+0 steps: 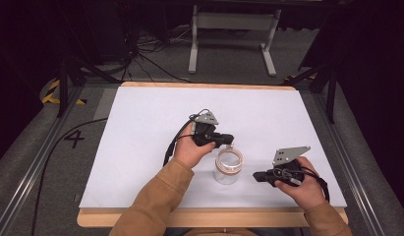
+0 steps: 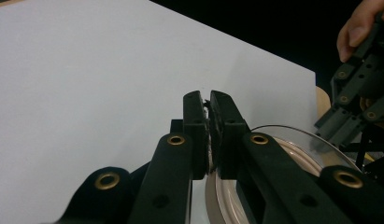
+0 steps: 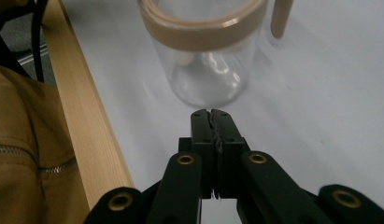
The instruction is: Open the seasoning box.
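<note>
The white tabletop [image 1: 140, 142] fills the middle of the high view, with a wooden edge [image 1: 214, 216] along the bottom of the frame and dark floor and cables beyond its top edge. Two tan sleeves [image 1: 158, 196] come in from the bottom.

Just below the centre of that view stands a clear glass jar [image 1: 228, 165], upright, with a tan band round its open mouth. In the right gripper view the jar [image 3: 206, 51] sits at the top centre of the frame, just beyond the tongs' tips.

The left tongs [image 1: 228, 139] sit at the jar's upper left rim in the high view, held by the left hand [image 1: 192, 150]. In the left gripper view the left tongs [image 2: 208, 105] are drawn narrow, with something thin at the jar's rim pinched between them; what it is cannot be told.

The right tongs [image 1: 257, 176] lie at the lower right of the high view, near the jar but apart from it, held by the right hand [image 1: 305, 187]. In the right gripper view the right tongs [image 3: 211, 115] are pressed together on nothing.
</note>
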{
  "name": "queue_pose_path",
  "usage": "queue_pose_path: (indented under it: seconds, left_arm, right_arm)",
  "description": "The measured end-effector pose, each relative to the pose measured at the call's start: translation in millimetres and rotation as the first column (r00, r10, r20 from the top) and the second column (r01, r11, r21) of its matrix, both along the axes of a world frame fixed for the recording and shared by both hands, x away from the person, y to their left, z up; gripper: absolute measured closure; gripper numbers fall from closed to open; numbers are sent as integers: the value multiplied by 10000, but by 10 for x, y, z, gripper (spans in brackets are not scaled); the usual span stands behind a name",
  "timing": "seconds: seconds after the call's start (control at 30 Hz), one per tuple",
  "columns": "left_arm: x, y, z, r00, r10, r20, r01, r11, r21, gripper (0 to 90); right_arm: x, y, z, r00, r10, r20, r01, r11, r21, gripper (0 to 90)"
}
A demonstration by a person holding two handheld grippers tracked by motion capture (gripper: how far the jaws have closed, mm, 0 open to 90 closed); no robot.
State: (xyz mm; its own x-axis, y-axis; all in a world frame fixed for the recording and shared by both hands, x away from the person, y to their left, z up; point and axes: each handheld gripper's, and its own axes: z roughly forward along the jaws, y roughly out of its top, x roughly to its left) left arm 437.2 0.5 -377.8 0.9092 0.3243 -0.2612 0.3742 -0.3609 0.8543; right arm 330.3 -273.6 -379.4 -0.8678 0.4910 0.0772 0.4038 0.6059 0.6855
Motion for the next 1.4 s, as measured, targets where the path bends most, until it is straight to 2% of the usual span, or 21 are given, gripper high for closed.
queue_pose_path:
  seconds: [0.13,0.27,0.5,0.67,0.9,1.1,1.13,1.23,1.3,1.33,1.4]
  left_arm:
    - [4,-4,-7,10000,-17,-2,17,10000,-68,859]
    - [3,-9,-6,10000,-65,-10,65,10000,-29,859]
    - [8,-12,-13,10000,-51,27,52,9999,-116,867]
    - [5,-19,-18,10000,-25,50,25,10000,-75,872]
    - [10,-18,-20,10000,-18,7,18,10000,-84,872]
    - [8,-17,-15,10000,24,38,-24,10000,-24,872]
    - [5,-16,-11,9999,69,85,-69,10000,4,869]
    - [-26,28,61,9958,487,769,-509,9984,265,839]
    - [-38,49,94,9948,556,855,-576,9981,209,834]
    - [-58,100,159,9937,580,960,-595,9981,128,832]
    - [-70,130,192,9925,633,1045,-657,9977,189,828]
  right_arm:
    - [-57,136,47,9984,89,555,-119,9984,547,900]
    - [-87,211,65,9968,197,779,-259,9965,794,900]
    - [-107,296,42,9964,460,711,-517,9954,806,900]
    - [-115,343,35,9945,487,930,-571,9942,907,900]
    - [-107,360,62,9909,150,1338,-343,9891,1435,900]
    - [-95,381,66,9900,36,1408,-270,9859,1651,900]
    - [-96,384,66,9899,41,1420,-278,9859,1650,900]
    - [-95,385,67,9894,39,1451,-284,9855,1674,900]
    - [-92,384,66,9885,44,1512,-301,9853,1684,900]
    - [-91,383,65,9883,43,1523,-304,9851,1694,900]
    - [-85,380,65,9886,43,1507,-303,9849,1707,900]
